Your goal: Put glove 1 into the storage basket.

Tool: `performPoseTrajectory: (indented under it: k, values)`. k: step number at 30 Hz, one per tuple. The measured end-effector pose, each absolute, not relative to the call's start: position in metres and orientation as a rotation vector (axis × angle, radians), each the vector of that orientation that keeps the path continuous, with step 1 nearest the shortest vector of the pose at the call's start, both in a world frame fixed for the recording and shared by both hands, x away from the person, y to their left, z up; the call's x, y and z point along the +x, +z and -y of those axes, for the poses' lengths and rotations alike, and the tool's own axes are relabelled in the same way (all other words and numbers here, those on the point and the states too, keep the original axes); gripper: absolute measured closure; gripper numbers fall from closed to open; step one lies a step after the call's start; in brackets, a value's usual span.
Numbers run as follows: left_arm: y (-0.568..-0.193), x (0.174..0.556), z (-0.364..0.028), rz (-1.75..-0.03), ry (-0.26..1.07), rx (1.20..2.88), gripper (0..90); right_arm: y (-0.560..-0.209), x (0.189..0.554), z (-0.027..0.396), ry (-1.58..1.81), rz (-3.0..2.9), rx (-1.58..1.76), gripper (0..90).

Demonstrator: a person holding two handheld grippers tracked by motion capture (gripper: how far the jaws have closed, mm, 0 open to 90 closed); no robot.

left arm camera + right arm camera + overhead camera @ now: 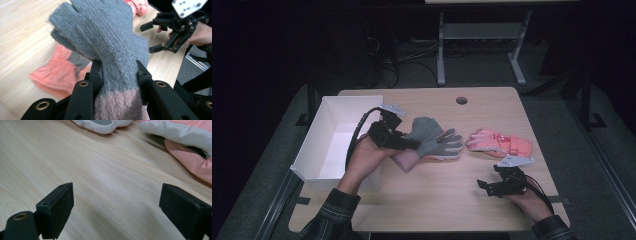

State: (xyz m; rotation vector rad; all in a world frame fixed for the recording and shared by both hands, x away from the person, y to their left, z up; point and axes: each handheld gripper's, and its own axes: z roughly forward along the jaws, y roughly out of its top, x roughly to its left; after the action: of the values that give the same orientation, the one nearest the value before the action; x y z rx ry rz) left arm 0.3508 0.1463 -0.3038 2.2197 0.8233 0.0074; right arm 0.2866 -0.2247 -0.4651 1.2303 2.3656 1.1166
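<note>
One grey knit glove [105, 37] with a pink cuff sits clamped between the jaws of the left gripper [409, 144], which press on it from both sides just above the cuff; in the left gripper view the glove's fingers stand up and away from the jaws, and the cuff runs back between the gripper's arms. Seen from the high view, the glove is held clear of the table [437, 200], left of centre, with its cuff hanging toward the person's left hand [364, 157] and its fingers pointing toward the table's middle. Directly under and beside it lies a salmon-pink and grey padded glove [447, 147] with white fingertips, flat on the wood; whether the held glove touches it cannot be told. Further right, apart from that one, lies a second salmon-pink padded glove [499, 142], also flat on the table. Left of the held glove, a white open box [329, 112] stands at the table's left edge, partly overhanging it. Right gripper [484, 187] rests low over the near right part of the table in the person's right hand [529, 202]; its jaws stand wide apart with bare wood between them, holding nothing, and the right gripper view shows the padded gloves beyond its tips. A round cable hole [461, 100] marks the far edge of the table.
</note>
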Motion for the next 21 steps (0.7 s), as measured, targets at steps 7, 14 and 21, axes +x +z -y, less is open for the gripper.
performPoseTrajectory:
  k: [7, 14, 21]
  values:
    - [-0.296, 0.357, -0.172, -0.881, 0.06, 2.188, 66.8, -0.466, 0.287, 0.225, 1.114, -2.361, 1.226, 12.0]
    - [-0.294, 0.364, -0.2, -0.965, 0.119, 2.158, 66.8, -0.466, 0.286, 0.224, 1.108, -2.362, 1.221, 12.0]
    - [-0.296, 0.37, -0.229, -1.047, 0.148, 2.104, 66.9, -0.466, 0.285, 0.226, 1.108, -2.356, 1.221, 12.0]
